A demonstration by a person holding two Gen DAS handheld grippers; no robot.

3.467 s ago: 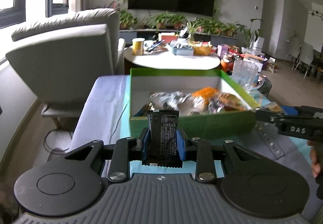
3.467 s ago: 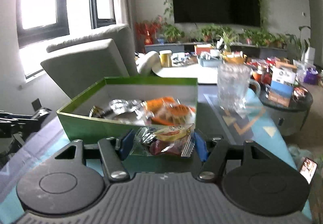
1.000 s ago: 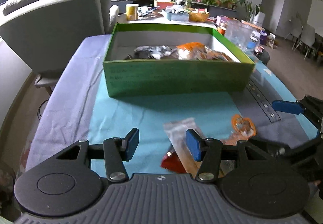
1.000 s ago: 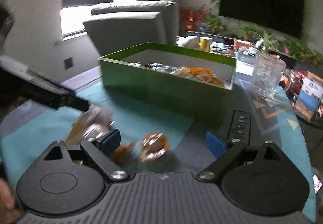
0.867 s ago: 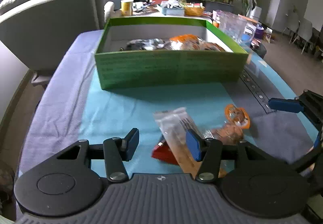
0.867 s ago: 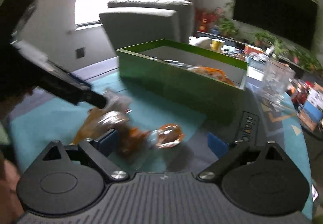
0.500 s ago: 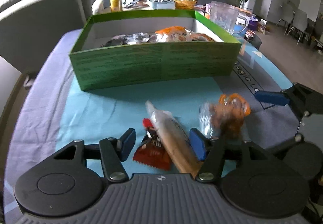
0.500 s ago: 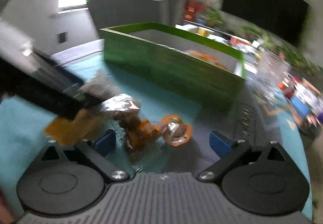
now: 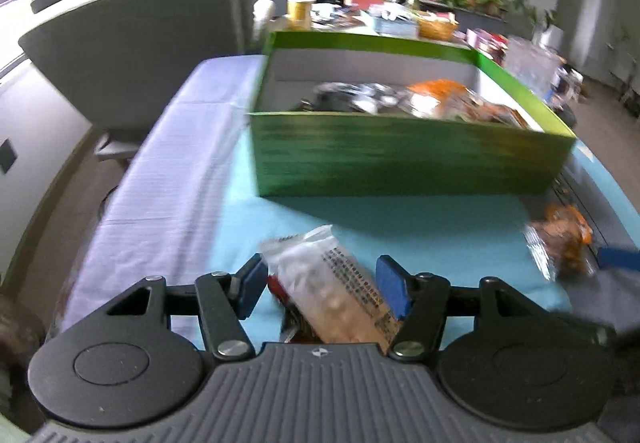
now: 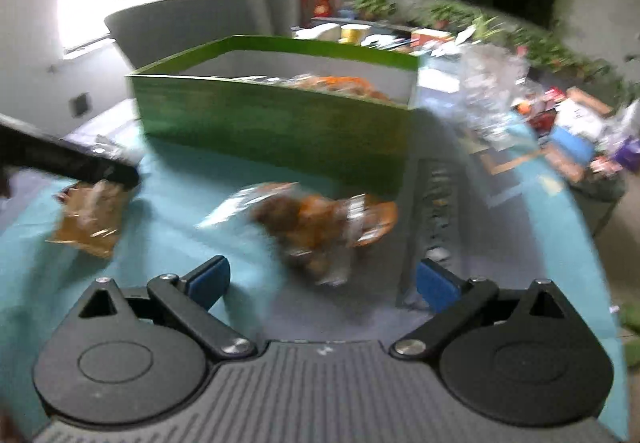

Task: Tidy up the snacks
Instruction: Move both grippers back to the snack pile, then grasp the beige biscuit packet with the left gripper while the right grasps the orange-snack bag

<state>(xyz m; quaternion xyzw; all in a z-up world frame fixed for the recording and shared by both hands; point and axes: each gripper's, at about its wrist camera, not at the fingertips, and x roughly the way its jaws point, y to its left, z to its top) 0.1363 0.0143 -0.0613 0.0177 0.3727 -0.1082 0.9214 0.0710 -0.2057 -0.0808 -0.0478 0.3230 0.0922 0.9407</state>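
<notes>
Clear-wrapped, tan-coloured snack bar [image 9: 336,291] lies on the teal cloth [image 9: 420,235] between the blue pads of the left gripper [image 9: 322,289], its far end tilted up and away; a small red packet [image 9: 280,293] is tucked against it on the left. The jaws stand parted on either side of the bar with a gap showing at each pad, so nothing is gripped. Compared with 3.5 seconds ago, when this gripper clamped a black-wrapped snack in front of the green box [image 9: 400,155], that snack has left the jaws, and the tool has since dropped to the loose items.

Same finding on the right: the right gripper [image 10: 322,283] earlier held a clear packet and now stands wide open and empty, aimed at an orange-and-brown wrapped snack [image 10: 316,227] lying just ahead of the pads, well short of contact. Motion blur prevents saying whether this is one packet or two overlapping.

Assessment: both earlier snacks appear delivered, the box already holding several wrapped items [image 9: 420,103]. At least three remain outside, near the front wall of the box. Each gripper is lined up for a fresh pick; closure has not begun.
</notes>
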